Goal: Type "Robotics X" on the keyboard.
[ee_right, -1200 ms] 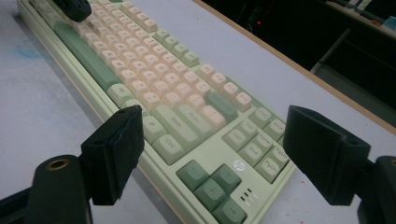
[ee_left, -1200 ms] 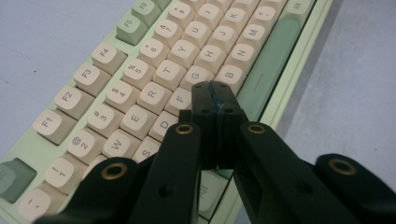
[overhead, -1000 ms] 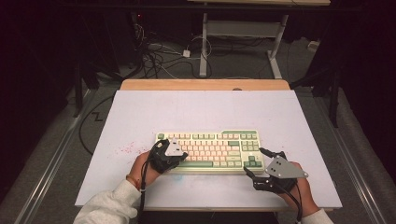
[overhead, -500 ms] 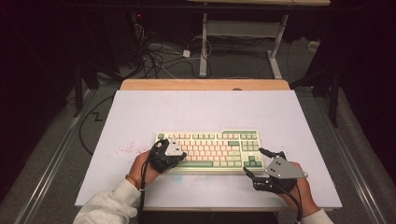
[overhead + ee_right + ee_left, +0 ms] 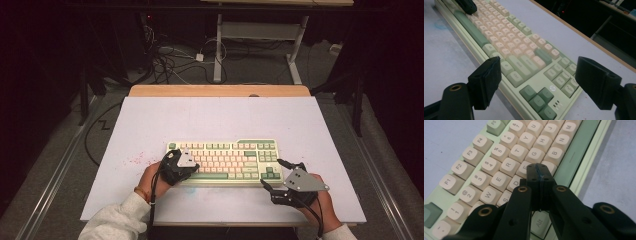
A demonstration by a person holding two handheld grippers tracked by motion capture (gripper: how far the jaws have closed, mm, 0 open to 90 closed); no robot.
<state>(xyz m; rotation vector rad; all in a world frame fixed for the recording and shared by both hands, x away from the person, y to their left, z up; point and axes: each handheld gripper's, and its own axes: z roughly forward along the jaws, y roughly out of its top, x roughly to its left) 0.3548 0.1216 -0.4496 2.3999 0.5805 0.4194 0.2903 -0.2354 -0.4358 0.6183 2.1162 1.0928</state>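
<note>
Our left gripper (image 5: 540, 176), fingers pressed together and empty, hovers above the keyboard (image 5: 225, 161); pushing off-centre could catch neighbouring keys. Our right gripper (image 5: 539, 82) gapes wide, holding nothing.

One keyboard (image 5: 223, 162) lies on the one tabletop (image 5: 220, 120), cream and green keys. Two tools are in play, one per hand: the left tool (image 5: 178, 167) over the keyboard's left end, the right tool (image 5: 278, 175) at its right corner. Two hands (image 5: 150, 177) hold them. Four green arrow keys (image 5: 537, 98) sit at the keyboard's corner.
</note>
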